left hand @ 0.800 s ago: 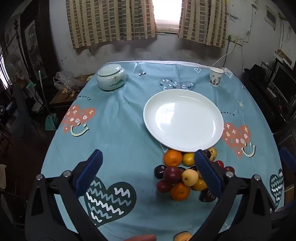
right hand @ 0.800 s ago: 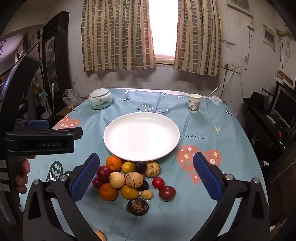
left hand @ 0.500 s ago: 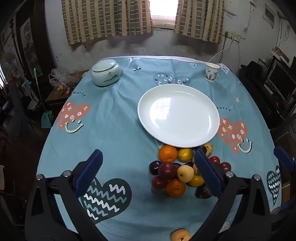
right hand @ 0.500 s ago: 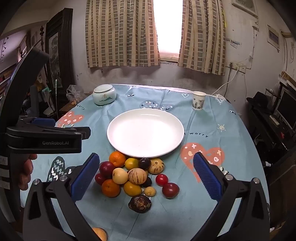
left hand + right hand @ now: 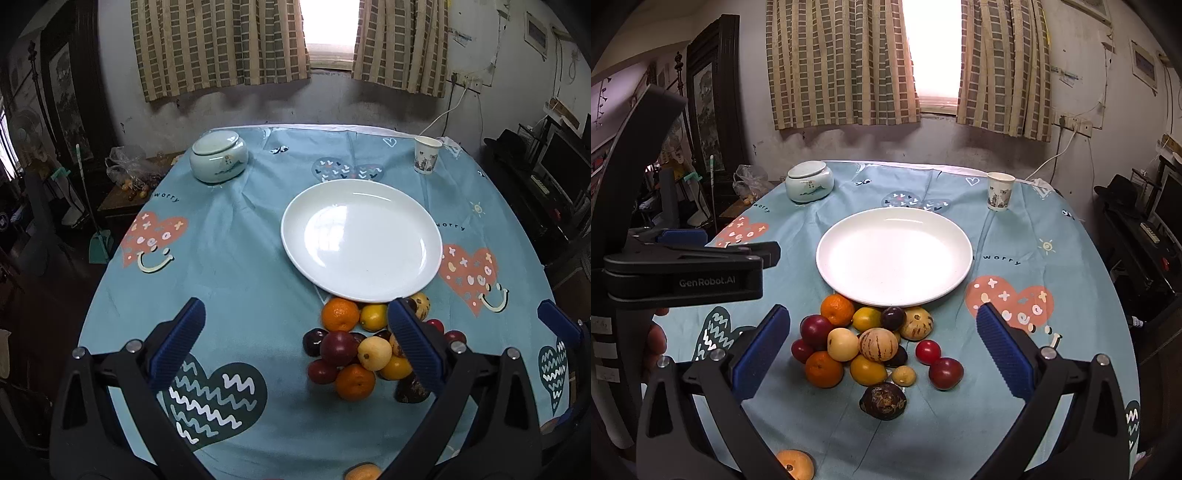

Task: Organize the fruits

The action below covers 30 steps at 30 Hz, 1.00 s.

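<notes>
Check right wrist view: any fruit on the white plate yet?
No, the white plate is bare; the fruit pile sits on the tablecloth just in front of it.

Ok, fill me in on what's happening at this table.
A person holds a two-finger gripper in each hand above a round table with a blue heart-patterned tablecloth. Both the left gripper and the right gripper have their fingers wide open and hold nothing. A pile of fruit sits on the cloth just in front of an empty white plate; no fruit is on the plate yet. A lidded ceramic jar and a paper cup stand at the far side.
</notes>
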Tool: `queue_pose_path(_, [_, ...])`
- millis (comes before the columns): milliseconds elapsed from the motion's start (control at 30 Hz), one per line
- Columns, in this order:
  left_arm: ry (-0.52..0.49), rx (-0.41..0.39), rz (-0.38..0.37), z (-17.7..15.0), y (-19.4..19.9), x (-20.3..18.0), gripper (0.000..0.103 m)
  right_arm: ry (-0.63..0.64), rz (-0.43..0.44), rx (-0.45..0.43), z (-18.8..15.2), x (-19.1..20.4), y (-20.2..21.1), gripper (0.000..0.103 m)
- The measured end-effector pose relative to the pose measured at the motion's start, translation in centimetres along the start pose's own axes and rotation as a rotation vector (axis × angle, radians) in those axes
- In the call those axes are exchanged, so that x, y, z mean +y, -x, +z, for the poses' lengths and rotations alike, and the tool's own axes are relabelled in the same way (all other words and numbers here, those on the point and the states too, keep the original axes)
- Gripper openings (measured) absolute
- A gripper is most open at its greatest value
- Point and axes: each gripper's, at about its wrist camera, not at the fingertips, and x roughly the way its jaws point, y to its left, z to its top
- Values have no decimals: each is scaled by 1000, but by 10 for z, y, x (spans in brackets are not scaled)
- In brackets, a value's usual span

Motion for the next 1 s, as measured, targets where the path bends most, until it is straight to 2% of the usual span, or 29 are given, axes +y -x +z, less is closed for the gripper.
queue_pose_path(133, [-37, -45, 41, -3, 9, -3, 101, 7, 15, -5, -2, 2, 4, 102])
queue_pose_path(300, [2, -45, 36, -9, 15, 2, 101, 30, 24, -19, -4, 5, 10, 102])
queue_pose_path(467, [23, 0, 38, -17, 18, 4, 101, 22, 43, -17, -7, 4, 14, 102])
queue_pose_path(733, [-8, -23, 36, -28, 35, -8, 101, 21, 64, -18, -12, 2, 22, 102])
queue_pose_path(1000, [9, -30, 25, -34, 45, -15, 101, 37, 79, -23, -13, -4, 31, 102])
